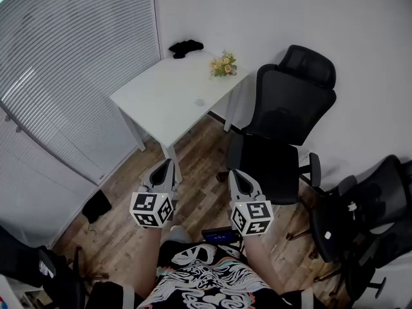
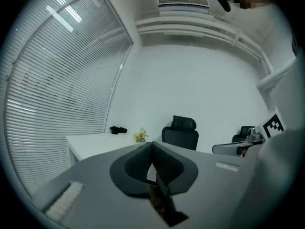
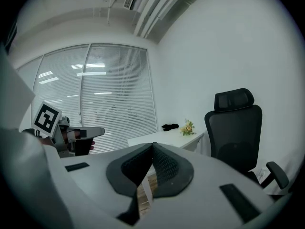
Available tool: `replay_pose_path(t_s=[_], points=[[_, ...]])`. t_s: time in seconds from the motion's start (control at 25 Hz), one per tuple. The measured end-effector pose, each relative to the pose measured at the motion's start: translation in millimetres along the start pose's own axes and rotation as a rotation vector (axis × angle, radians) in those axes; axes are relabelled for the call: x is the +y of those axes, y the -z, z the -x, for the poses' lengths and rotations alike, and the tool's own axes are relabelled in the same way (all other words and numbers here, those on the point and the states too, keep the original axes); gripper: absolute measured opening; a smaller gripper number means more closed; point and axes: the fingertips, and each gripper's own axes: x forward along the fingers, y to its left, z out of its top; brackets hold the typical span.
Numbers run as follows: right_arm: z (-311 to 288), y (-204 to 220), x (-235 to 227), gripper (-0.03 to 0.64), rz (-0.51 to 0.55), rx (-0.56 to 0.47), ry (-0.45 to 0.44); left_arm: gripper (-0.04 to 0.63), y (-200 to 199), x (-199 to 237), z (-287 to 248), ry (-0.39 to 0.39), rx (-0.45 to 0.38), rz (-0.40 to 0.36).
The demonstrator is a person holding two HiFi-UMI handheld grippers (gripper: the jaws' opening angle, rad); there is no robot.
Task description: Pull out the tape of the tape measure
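I make out no tape measure for certain. A white table (image 1: 161, 105) stands ahead, with a small pale round thing (image 1: 199, 102) on it, too small to identify. At its far edge lie a black bundle (image 1: 185, 47) and a small bunch of flowers (image 1: 223, 65). My left gripper (image 1: 169, 163) and right gripper (image 1: 232, 172) are held side by side over the wooden floor, short of the table. Both are shut with nothing between the pads. The left gripper (image 2: 151, 143) and the right gripper (image 3: 153, 144) each point roughly level toward the table, far from it.
A black office chair (image 1: 283, 121) stands right of the table, and more black chairs (image 1: 367, 211) crowd the right side. Window blinds (image 1: 71, 56) run along the left. A dark object (image 1: 96, 205) lies on the floor at left. A small dark device (image 1: 222, 235) sits near my waist.
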Motion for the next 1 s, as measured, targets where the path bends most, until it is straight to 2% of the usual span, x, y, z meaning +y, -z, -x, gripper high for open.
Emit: replay_pose_path(t_s=[0.12, 0.24, 0.48, 0.68, 1.0], points=[[-3, 0, 0, 0.003, 0.019, -0.004, -0.013, 0.013, -1, 1, -1, 0.001, -0.017, 0.018], [-11, 1, -4, 0.005, 0.032, -0.007, -0.025, 0.088, 3, 0, -12, 0.021, -0.01, 0.029], [-44, 13, -18, 0.005, 0.008, 0.04, -0.036, 0.107, 17, 10, -44, 0.031, 0.021, 0.018], [-97, 23, -37, 0.008, 0.0, 0.084, -0.047, 0.107, 29, 42, -99, 0.028, 0.055, 0.047], [-217, 14, -77, 0.018, 0.003, 0.163, -0.04, 0.107, 30, 111, -216, 0.043, 0.125, 0.058]])
